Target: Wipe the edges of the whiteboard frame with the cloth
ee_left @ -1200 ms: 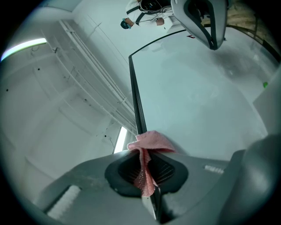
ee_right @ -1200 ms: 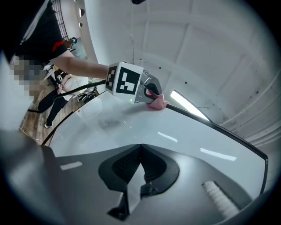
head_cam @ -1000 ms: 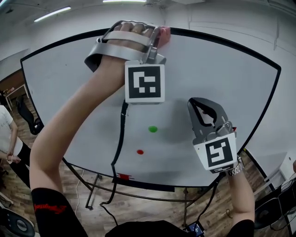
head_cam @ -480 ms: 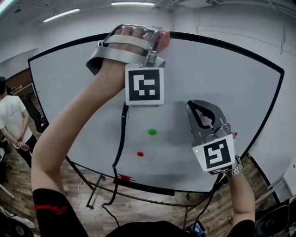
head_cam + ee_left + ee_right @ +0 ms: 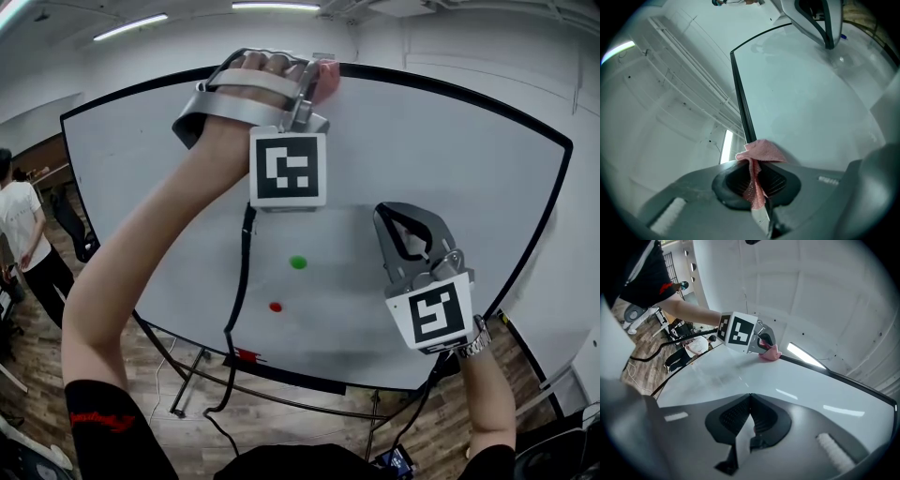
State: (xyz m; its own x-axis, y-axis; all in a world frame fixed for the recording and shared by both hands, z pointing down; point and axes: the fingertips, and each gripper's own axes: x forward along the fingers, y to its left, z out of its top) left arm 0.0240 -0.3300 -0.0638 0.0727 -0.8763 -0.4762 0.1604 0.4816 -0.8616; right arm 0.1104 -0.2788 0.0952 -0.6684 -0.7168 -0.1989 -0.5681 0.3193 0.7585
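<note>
Right of the left gripper [image 5: 317, 82], which clamps the cloth [image 5: 327, 79], the top frame [image 5: 740, 96] runs clear. Over the board's middle stand a hanging cable [image 5: 241, 272] and the right gripper [image 5: 403, 217], jaws together, with a green dot [image 5: 298, 262] and a red dot [image 5: 276, 307] between them.

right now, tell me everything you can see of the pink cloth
It is a small pink cloth with a fine dotted weave, thin and limp by its look. The left hand-held gripper is shut on it: one strip runs down between the closed jaws, and the rest bunches out past the tips in crumpled folds. That bunch sits against the black frame at the whiteboard's top edge and laps onto the white surface beside it.
</note>
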